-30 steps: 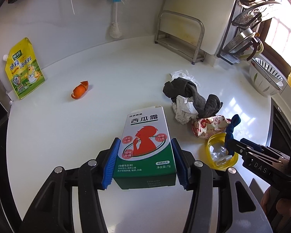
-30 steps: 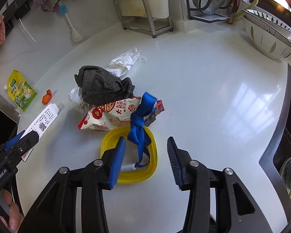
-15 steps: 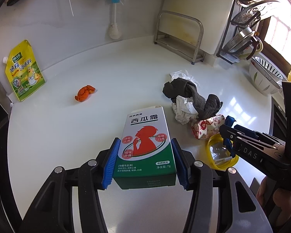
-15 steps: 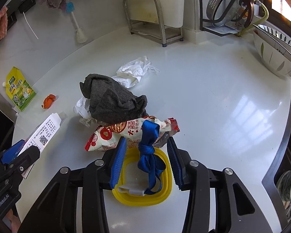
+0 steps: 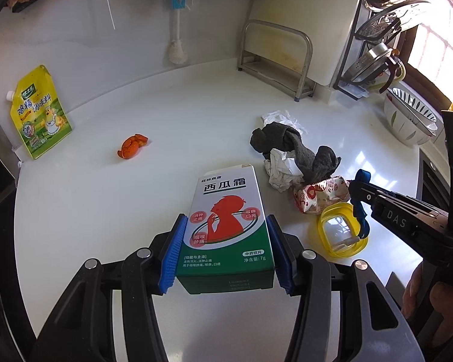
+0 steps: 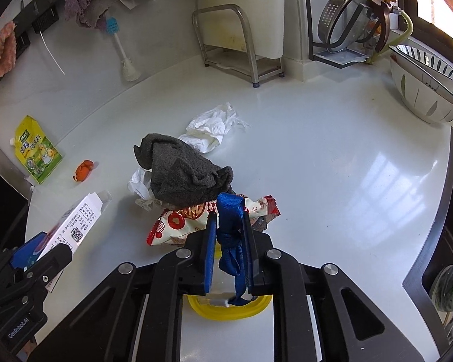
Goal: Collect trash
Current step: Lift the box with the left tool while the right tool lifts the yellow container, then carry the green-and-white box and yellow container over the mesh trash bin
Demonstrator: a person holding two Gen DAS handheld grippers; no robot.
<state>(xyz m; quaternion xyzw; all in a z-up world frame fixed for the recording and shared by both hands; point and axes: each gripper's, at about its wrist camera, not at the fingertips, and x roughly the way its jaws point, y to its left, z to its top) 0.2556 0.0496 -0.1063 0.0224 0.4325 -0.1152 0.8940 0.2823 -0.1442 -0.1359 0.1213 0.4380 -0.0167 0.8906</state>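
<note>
My left gripper [image 5: 226, 226] is shut on a green and white medicine box [image 5: 223, 193], held above the white counter [image 5: 105, 196]. My right gripper [image 6: 229, 220] has its jaws closing, and its pads press on a knotted blue strap [image 6: 231, 208]. The strap is tied to a yellow plastic lid [image 6: 226, 309] that sits partly hidden under the gripper. Just beyond lie a red and white snack wrapper [image 6: 178, 223], a dark grey cloth [image 6: 184, 175], crumpled paper [image 6: 139, 184] and a white tissue [image 6: 211, 128]. An orange peel [image 5: 131, 147] lies far left.
A yellow seasoning pouch [image 5: 40, 117] leans on the left wall. A metal rack [image 6: 235, 51], a dish rack with a colander [image 6: 350, 21] and stacked bowls [image 6: 425, 90] line the back and right. A brush [image 6: 125, 60] stands by the wall. A dark counter edge runs along the right.
My right gripper slid forward over the blue strap and closed from wide apart onto it. The left gripper and its box stayed still.
</note>
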